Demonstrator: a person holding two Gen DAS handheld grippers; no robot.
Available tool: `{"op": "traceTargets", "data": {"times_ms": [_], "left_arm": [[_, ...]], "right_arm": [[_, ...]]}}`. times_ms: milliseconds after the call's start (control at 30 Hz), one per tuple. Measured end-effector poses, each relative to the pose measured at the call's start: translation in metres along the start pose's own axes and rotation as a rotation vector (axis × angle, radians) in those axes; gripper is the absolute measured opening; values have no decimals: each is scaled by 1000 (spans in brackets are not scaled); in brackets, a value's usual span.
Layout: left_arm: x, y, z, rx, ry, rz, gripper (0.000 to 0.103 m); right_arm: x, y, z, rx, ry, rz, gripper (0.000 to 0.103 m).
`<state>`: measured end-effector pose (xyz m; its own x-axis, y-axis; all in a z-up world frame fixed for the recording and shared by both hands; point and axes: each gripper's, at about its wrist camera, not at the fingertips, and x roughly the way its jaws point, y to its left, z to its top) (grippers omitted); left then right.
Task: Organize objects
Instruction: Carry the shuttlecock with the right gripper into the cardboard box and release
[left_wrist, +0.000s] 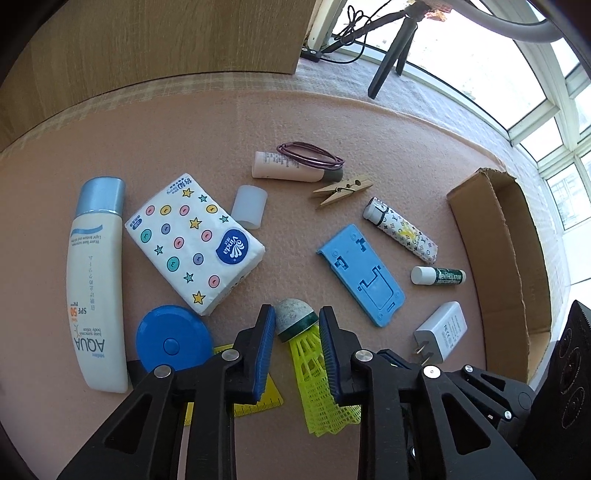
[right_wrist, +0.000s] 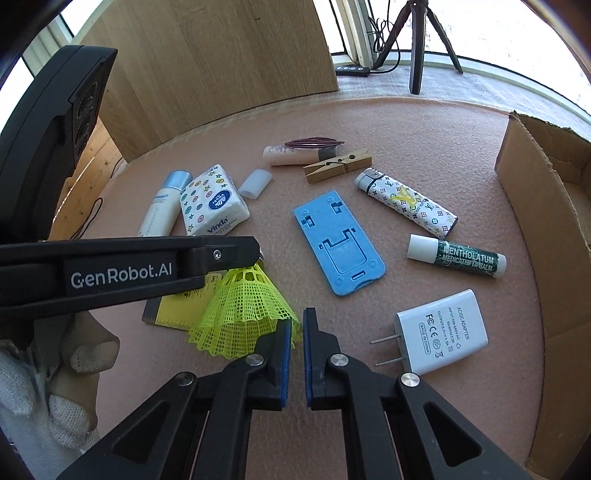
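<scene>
The left hand-held gripper (left_wrist: 297, 328) has its blue pads nearly together around the yellow plastic-mesh shuttlecock (left_wrist: 314, 362) with the grey cork head, which lies on the pink felt-covered bench (left_wrist: 369, 122); the right-side pad touches the skirt, but whether the left-side pad presses the cork cannot be told. The right hand-held gripper (right_wrist: 296, 332) is closed to a thin slit, its tips at the rim of the shuttlecock's skirt; whether a strand of mesh is pinched there cannot be told.

Taking the shuttlecock as landmark: a yellow ruler (right_wrist: 177, 306) lies just beside and partly under it. A round blue plastic disc (left_wrist: 171, 339) sits near its left, with a white sunscreen bottle with a blue cap (left_wrist: 98, 284) beyond. A white tissue pack printed with dots and stars (left_wrist: 194, 242) lies above-left. To its right lies a flat blue plastic phone stand (left_wrist: 364, 275), then a white plug adapter (left_wrist: 441, 332) and a green lip-balm stick with a white cap (left_wrist: 437, 276). Farther right stands an open brown cardboard box (left_wrist: 517, 258), well apart from the shuttlecock.
</scene>
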<state>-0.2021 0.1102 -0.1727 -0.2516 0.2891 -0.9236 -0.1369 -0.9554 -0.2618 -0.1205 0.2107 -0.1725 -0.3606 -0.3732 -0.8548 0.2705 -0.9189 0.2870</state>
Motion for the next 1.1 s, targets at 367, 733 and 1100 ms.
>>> {"op": "traceTargets", "data": {"times_ms": [367, 733, 1100], "left_arm": [[2, -15, -7, 38, -1, 24, 30], [-39, -66, -2, 116, -92, -29, 29], [-61, -180, 15, 260, -169, -140, 29]], "right_arm": [[-8, 2, -10, 0, -29, -3, 3], [-68, -16, -8, 38, -150, -13, 2], [-147, -74, -6, 111, -282, -131, 2]]}}
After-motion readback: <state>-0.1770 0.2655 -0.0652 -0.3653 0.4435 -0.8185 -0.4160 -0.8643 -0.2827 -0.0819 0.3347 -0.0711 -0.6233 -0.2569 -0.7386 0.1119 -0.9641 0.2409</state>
